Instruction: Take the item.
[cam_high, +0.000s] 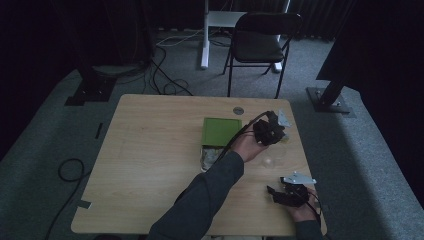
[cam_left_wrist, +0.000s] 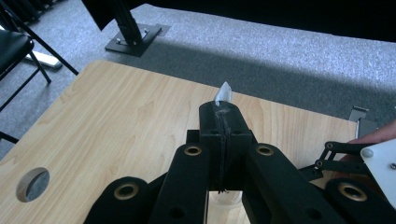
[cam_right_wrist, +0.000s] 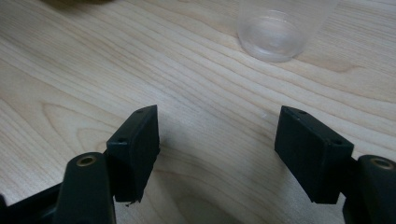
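While the left gripper (cam_left_wrist: 223, 122) is pinched tight on a small clear sachet (cam_left_wrist: 224, 93), holding it above the far right of the table (cam_high: 150, 150), the right gripper (cam_right_wrist: 217, 144) waits near the front edge, jaws wide apart and empty. One clear cup (cam_right_wrist: 275, 30) stands on the wood between the two. One green box (cam_high: 220, 131) lies mid-table with pale packets (cam_high: 209, 156) beside it, too dim to count. Judging by this, the sachet is picked up but not yet emptied or dropped into the cup.

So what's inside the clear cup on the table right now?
The clear cup looks empty: its bare bottom shows in the right gripper view. Its rim is cut off there. The left gripper is shut on a small clear scrap.
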